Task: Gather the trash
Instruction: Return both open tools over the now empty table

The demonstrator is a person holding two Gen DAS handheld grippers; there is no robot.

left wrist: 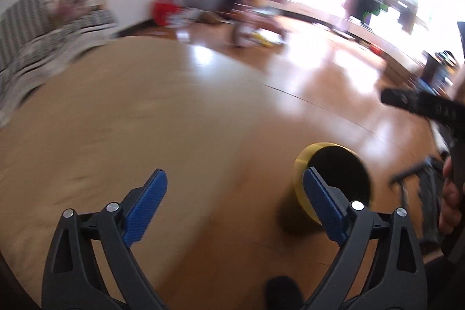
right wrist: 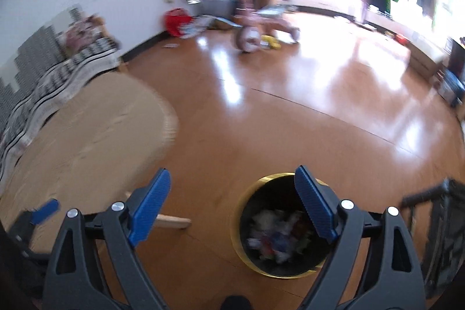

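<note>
A yellow bin (right wrist: 270, 191) with a black liner stands on the wooden floor and holds crumpled trash (right wrist: 276, 240). My right gripper (right wrist: 232, 182) hovers above and just left of it, open, with nothing between its blue pads. My left gripper (left wrist: 234, 182) is open and empty over the round wooden table (left wrist: 130, 121). In the left wrist view the bin (left wrist: 340, 164) shows past the table's edge, partly behind the right pad. The right gripper's black finger (left wrist: 412, 102) and a hand (left wrist: 450, 202) show at the right edge. The left gripper's blue pad (right wrist: 45, 211) shows over the table (right wrist: 87, 121).
A black crate (right wrist: 441, 222) stands right of the bin. A striped sofa (right wrist: 43, 71) lies behind the table. A pink tricycle (right wrist: 255, 31), a red bag (right wrist: 177, 19) and toys sit far across the shiny floor (right wrist: 290, 112).
</note>
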